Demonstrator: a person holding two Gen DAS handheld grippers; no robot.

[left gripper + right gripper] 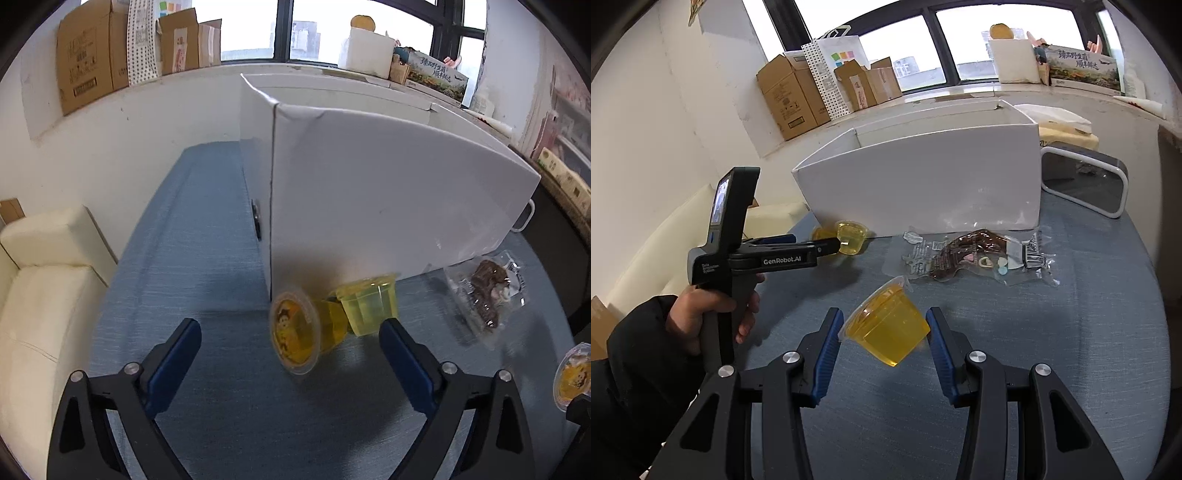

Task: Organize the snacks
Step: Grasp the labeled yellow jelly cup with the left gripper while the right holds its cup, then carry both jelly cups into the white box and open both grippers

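Note:
Two yellow jelly cups lie by the near corner of a white open box (388, 192): one on its side with its printed lid toward me (295, 334), one upside down (369, 306). My left gripper (290, 345) is open, its fingers on either side of the sideways cup without touching it. In the right wrist view a third jelly cup (886, 328) lies tilted on the blue cloth between the fingers of my open right gripper (884, 332). A clear packet of brown snack (975, 254) lies in front of the box (923, 184).
A blue cloth (192, 258) covers the table. A grey-and-white container (1086, 181) stands right of the box. A cream sofa (44, 280) is at the left. Cardboard boxes (798, 96) line the windowsill. The left hand-held gripper (768, 254) shows in the right wrist view.

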